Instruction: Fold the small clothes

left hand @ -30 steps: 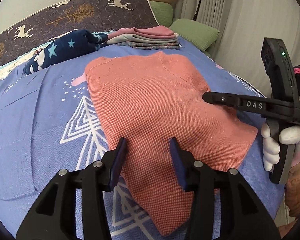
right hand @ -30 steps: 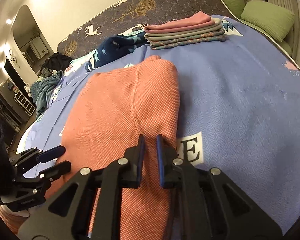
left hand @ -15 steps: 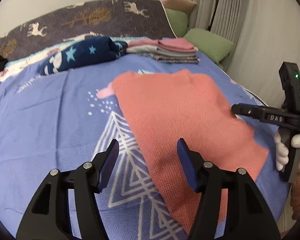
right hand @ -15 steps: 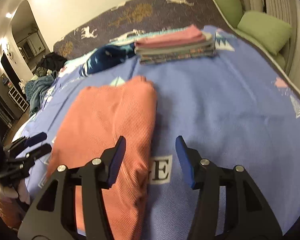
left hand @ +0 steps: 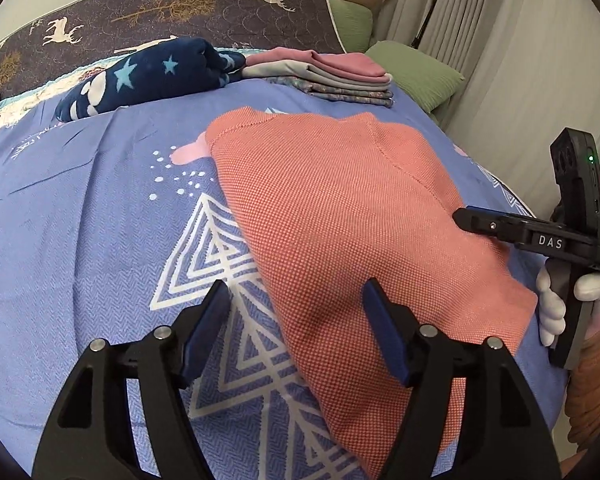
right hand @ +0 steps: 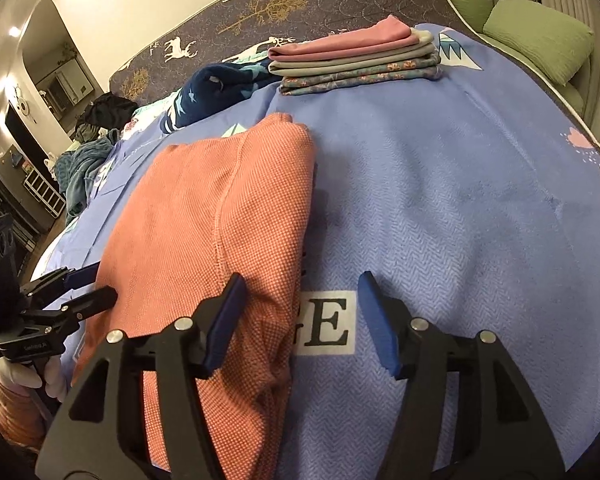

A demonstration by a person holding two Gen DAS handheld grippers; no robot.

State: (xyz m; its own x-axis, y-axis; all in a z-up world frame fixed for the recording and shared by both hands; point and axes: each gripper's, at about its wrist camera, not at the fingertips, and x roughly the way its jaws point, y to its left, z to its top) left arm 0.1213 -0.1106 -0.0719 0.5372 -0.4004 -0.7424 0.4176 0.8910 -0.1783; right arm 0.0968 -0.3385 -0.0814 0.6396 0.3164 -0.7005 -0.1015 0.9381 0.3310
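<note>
A salmon-pink knit garment (left hand: 352,216) lies folded lengthwise on the blue bedspread (left hand: 80,216); it also fills the left half of the right wrist view (right hand: 216,216). My left gripper (left hand: 296,320) hovers over the garment's near left edge, jaws opening, and the pads press on nothing. My right gripper (right hand: 300,312) hovers over the garment's right edge, jaws opening too, holding nothing. From the side, the right gripper (left hand: 500,226) appears in a white-gloved hand, and the left gripper (right hand: 88,290) shows at the left edge.
A stack of folded clothes (left hand: 332,76) lies at the far end of the bed, also visible from the right (right hand: 356,60). A dark blue star-patterned bundle (left hand: 148,76) sits beside it. Green pillows (left hand: 412,72) and curtains stand to the right.
Both grippers have let go of the pink garment and opened. Both have drawn back toward its near end; the garment now lies flat.
</note>
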